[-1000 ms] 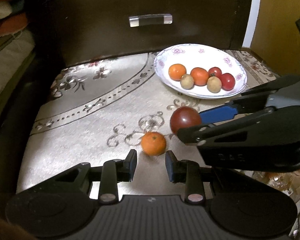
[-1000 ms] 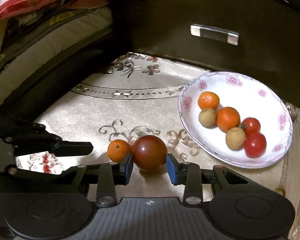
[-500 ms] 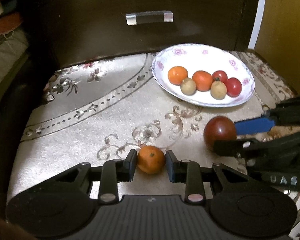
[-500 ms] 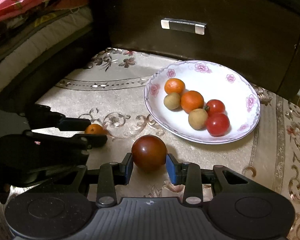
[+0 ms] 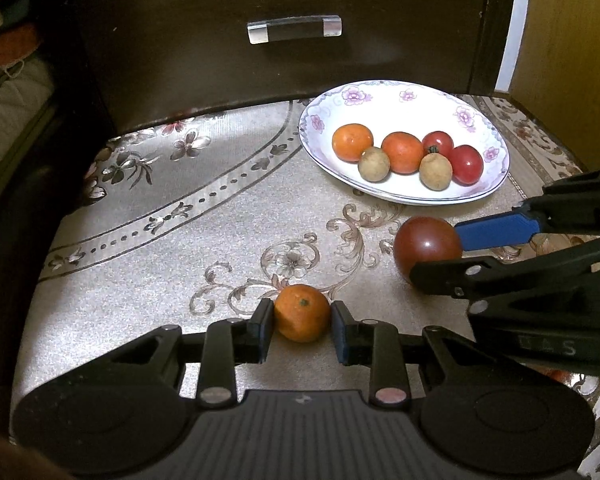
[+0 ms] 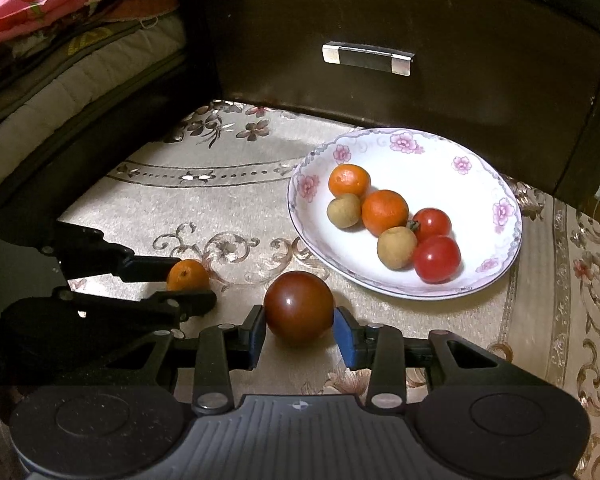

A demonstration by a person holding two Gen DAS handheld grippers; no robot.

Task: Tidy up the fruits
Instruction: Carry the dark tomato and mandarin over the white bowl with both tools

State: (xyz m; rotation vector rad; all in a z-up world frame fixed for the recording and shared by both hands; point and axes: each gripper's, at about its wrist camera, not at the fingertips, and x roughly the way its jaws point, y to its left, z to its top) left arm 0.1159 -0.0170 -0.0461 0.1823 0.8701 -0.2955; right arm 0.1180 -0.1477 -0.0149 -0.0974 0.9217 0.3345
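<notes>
My left gripper (image 5: pixel 302 322) is shut on a small orange mandarin (image 5: pixel 302 318), low over the patterned cloth; it also shows in the right wrist view (image 6: pixel 188 276). My right gripper (image 6: pixel 299 328) is shut on a dark red tomato (image 6: pixel 299 310), which also shows in the left wrist view (image 5: pixel 426 246). A white flowered plate (image 6: pixel 480 176) behind holds two mandarins, two red tomatoes and two tan round fruits. The plate also shows in the left wrist view (image 5: pixel 384 98).
A dark wooden drawer front with a metal handle (image 6: pixel 367 58) stands right behind the plate. Folded bedding (image 6: pixel 60 60) lies to the left beyond a dark frame. A yellow wall (image 5: pixel 572 40) is at the right.
My left gripper moved forward around the mandarin and closed on it. My right gripper carried the dark tomato to the right and nearer the plate.
</notes>
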